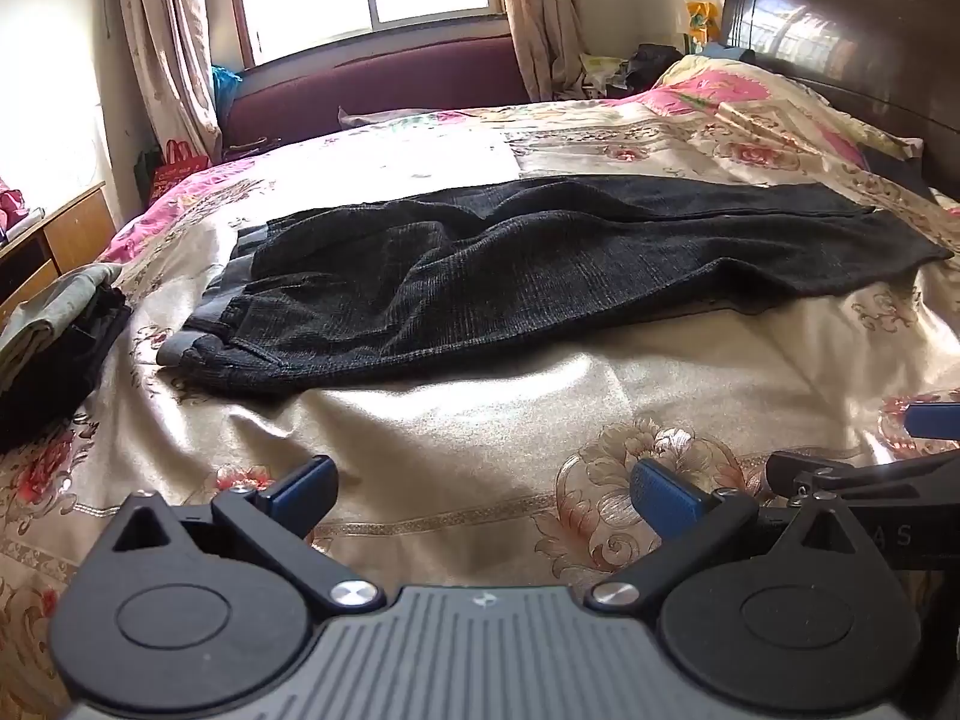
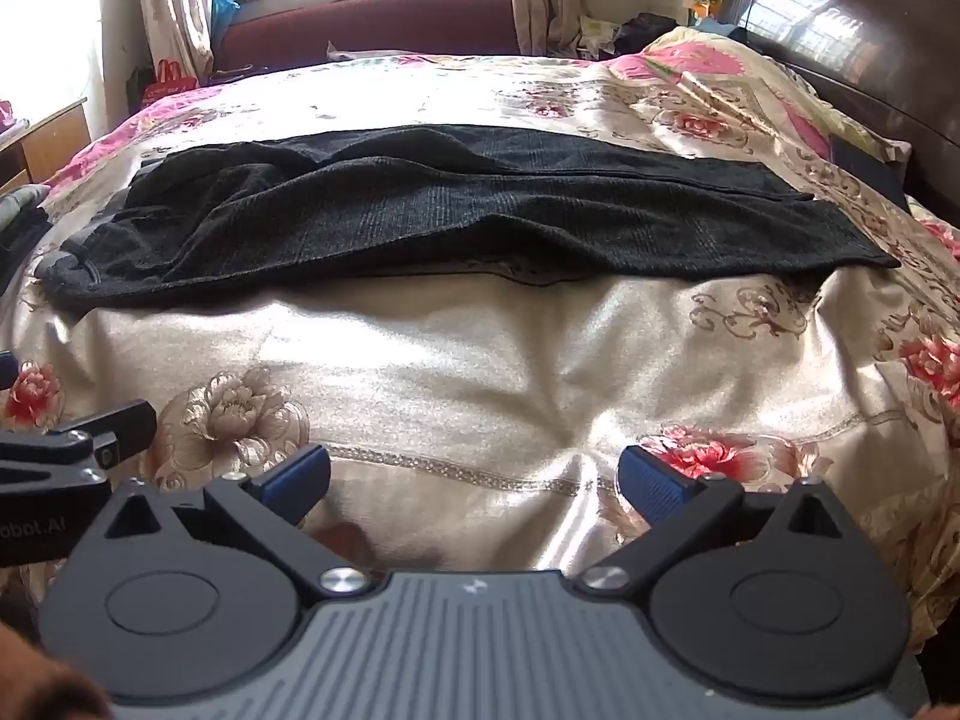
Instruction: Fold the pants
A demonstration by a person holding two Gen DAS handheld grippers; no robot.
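Dark grey checked pants (image 1: 540,264) lie spread across the flowered bedspread (image 1: 492,414), waistband at the left, leg ends at the right. In the right wrist view the same pants (image 2: 456,210) stretch across the bed's middle. My left gripper (image 1: 483,489) hovers over the near bedspread, well short of the pants, open with nothing between its blue pads (image 1: 666,492). My right gripper (image 2: 474,480) is also open and empty, a stretch of cream bedspread (image 2: 456,372) between it and the pants. Each view catches part of the other gripper at its edge.
A pile of folded clothes (image 1: 54,336) sits at the bed's left edge. A dark wooden headboard (image 1: 852,42) and pillow (image 1: 756,96) stand at the right. Beyond the bed are a maroon sofa (image 1: 384,84), curtains and a window. A wooden cabinet (image 1: 54,240) stands at the left.
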